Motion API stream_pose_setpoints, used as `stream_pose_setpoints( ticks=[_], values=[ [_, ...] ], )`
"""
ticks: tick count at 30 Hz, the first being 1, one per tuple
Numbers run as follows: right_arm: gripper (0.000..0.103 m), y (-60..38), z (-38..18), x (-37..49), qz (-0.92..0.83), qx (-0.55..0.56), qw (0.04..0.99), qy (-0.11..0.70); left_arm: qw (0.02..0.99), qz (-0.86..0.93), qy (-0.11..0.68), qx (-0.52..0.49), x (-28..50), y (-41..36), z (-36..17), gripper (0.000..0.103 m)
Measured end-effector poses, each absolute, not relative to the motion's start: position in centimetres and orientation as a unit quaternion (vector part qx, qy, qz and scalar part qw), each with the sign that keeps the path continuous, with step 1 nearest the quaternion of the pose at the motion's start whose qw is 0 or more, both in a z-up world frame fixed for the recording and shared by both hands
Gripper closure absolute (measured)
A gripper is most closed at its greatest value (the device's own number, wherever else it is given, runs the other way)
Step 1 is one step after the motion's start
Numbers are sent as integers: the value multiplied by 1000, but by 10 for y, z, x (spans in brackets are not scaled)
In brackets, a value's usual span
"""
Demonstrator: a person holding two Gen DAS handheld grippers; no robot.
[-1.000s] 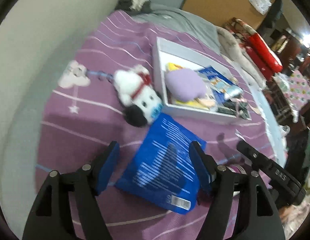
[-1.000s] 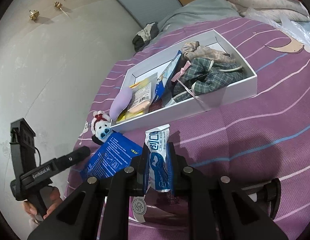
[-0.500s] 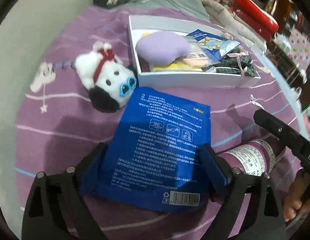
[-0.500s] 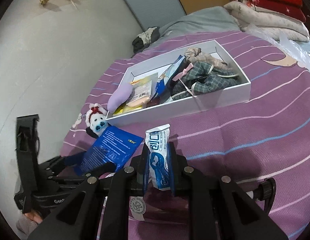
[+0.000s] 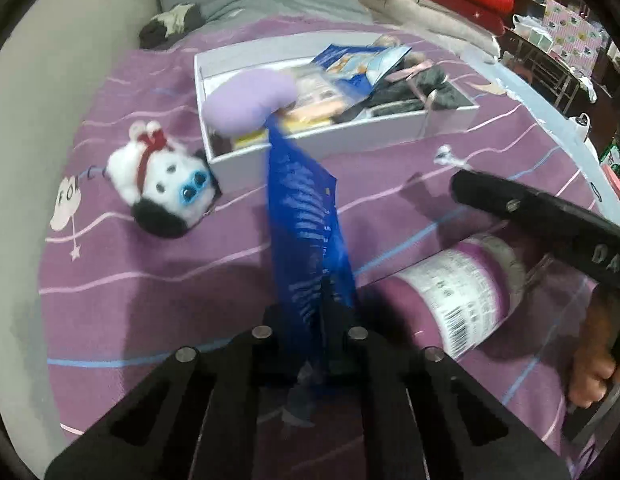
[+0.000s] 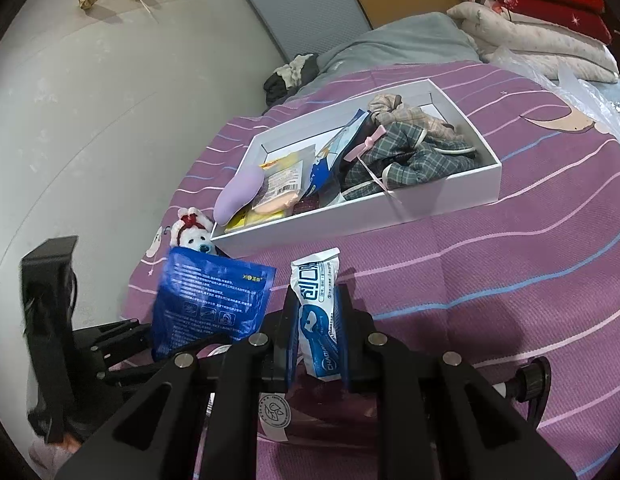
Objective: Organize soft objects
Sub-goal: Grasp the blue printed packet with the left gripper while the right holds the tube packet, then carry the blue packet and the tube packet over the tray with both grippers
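Lifted edge-on since the earlier frame, the blue packet (image 5: pixel 310 240) is hanging clamped in the left gripper (image 5: pixel 310 344). Beside it, the right gripper (image 6: pixel 316 336) is pinching a toothpaste tube (image 6: pixel 318 312). Farther off, the plush dog (image 5: pixel 161 188) is lying left of the white box (image 5: pixel 350 140).

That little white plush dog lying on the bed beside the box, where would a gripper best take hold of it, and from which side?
Probably the white plush dog is best pinched across its round head, coming down from above. It lies flat on the purple bedspread with open cloth on its near side, while the white box stands close against its snout, so a sideways approach there looks blocked.
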State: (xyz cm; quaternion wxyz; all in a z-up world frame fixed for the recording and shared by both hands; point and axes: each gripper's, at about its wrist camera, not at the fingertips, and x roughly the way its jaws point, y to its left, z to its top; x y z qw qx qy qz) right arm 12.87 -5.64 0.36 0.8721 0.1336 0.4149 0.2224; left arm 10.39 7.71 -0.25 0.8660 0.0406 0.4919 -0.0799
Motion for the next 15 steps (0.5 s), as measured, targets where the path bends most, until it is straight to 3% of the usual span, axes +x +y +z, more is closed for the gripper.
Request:
stream_pose_setpoints(
  ticks=[15],
  values=[
    [88,-60,9,128,233,146,868,413,890,-101,438,-74,104,102,38,98]
  ],
)
